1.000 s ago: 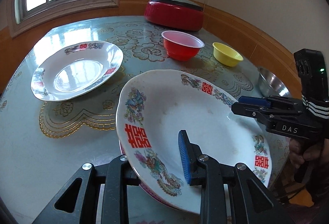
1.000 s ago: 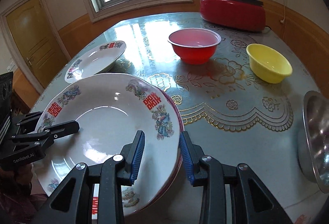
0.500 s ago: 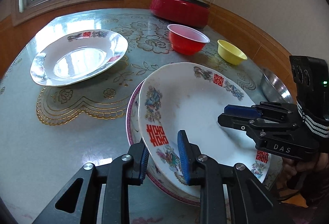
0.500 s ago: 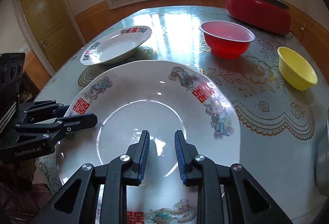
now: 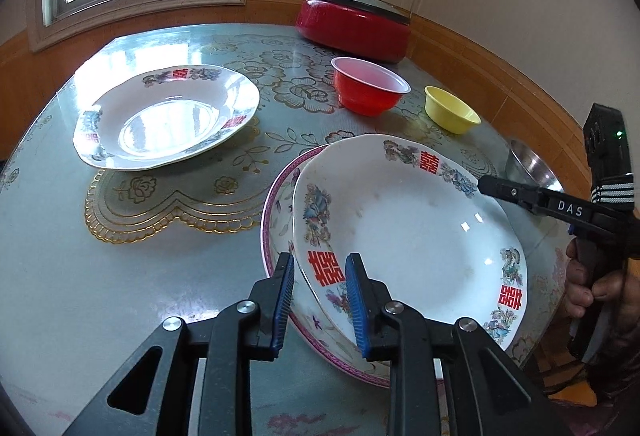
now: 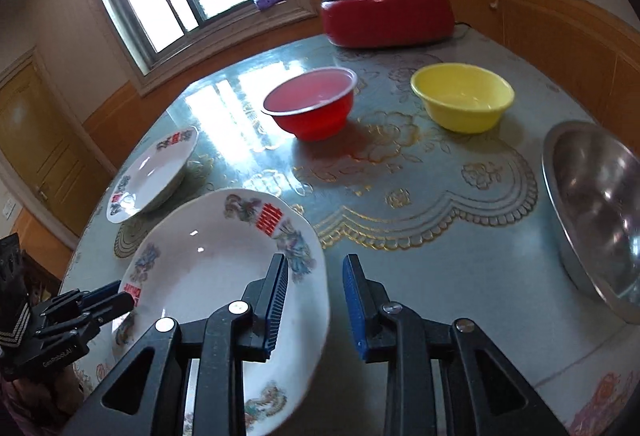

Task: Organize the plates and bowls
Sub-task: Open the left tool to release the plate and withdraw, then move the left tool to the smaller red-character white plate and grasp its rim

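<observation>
Glass-topped table (image 5: pixel 132 276) under our grippers: our left gripper (image 5: pixel 320 300) pinches the near rim of the white plate (image 5: pixel 416 232), tilted on a pink-rimmed plate (image 5: pixel 276 220). Our right gripper (image 6: pixel 314 300) is opening, its pads straddling the plate's other rim without pressing. Farther off sit another plate (image 5: pixel 168 116), a red bowl (image 6: pixel 310 104), a yellow bowl (image 6: pixel 462 96) and a steel bowl (image 6: pixel 596 212).

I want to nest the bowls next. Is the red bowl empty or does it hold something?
Empty. The red bowl stands upright on the table; both wrist views show only its bare pink inside.
</observation>
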The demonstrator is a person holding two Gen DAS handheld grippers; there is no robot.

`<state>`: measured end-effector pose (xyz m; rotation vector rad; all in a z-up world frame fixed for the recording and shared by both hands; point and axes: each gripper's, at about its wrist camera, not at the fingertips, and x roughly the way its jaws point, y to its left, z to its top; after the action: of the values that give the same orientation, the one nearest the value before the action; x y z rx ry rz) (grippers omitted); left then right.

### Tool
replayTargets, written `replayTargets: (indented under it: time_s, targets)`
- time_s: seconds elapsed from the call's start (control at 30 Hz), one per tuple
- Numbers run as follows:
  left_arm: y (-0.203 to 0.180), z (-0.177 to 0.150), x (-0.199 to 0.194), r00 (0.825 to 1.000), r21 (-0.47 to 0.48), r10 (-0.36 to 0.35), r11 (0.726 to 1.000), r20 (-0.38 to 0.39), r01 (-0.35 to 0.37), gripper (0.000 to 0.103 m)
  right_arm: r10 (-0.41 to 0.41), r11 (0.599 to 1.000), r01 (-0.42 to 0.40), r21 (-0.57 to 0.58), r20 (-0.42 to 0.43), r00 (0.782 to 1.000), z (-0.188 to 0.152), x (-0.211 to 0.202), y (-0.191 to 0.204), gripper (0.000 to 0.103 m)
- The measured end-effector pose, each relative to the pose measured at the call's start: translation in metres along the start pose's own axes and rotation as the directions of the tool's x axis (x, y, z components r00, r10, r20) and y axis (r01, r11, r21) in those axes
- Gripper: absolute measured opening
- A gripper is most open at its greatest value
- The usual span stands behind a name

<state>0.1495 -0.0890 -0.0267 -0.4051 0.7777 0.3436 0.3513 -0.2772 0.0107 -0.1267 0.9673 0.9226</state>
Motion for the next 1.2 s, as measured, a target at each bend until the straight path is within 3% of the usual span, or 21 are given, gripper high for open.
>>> replayTargets:
  time_s: [0.17, 0.23, 0.43, 0.73, 0.9, 1.1, 1.2]
  targets:
    - [0.003, 0.001, -0.005, 1.000, -0.007, -0.003, 1.000, 0.009, 0.003, 0.028, 0.019, 1.000, -0.018, 0.016, -0.027, 0.999, -0.014, 0.003, 0.001, 0.023]
    - [0.004, 0.001, -0.008, 1.000, -0.005, 0.007, 1.000, 0.017, -0.007, 0.034, -0.034, 0.999, 0.033, -0.032, -0.018, 0.999, -0.017, 0.004, 0.011, 0.021]
    - [0.010, 0.000, -0.017, 0.999, -0.012, 0.005, 1.000, 0.035, -0.004, 0.035, -0.131, 0.982, 0.133, -0.137, 0.019, 0.991, -0.018, 0.008, 0.032, 0.023]
    - [0.025, -0.002, -0.021, 0.999, -0.044, 0.018, 0.999, 0.037, -0.016, 0.035, -0.194, 0.953, 0.196, -0.231, 0.031, 0.981, -0.017, 0.017, 0.050, 0.029]
    - [0.034, -0.004, -0.022, 0.998, -0.065, 0.042, 0.997, 0.036, -0.040, 0.043, -0.200, 0.960, 0.198, -0.196, 0.011, 0.980, -0.013, 0.017, 0.047, 0.029]
    - [0.052, -0.006, -0.025, 0.997, -0.112, 0.079, 0.991, 0.020, -0.076, 0.050, -0.216, 0.948, 0.233, -0.216, 0.097, 0.971, 0.000, 0.001, 0.061, 0.034]
    - [0.065, -0.007, -0.026, 0.995, -0.141, 0.098, 0.985, 0.013, -0.095, 0.050, -0.145, 0.965, 0.161, -0.209, 0.091, 0.985, 0.010, 0.001, 0.069, 0.038]
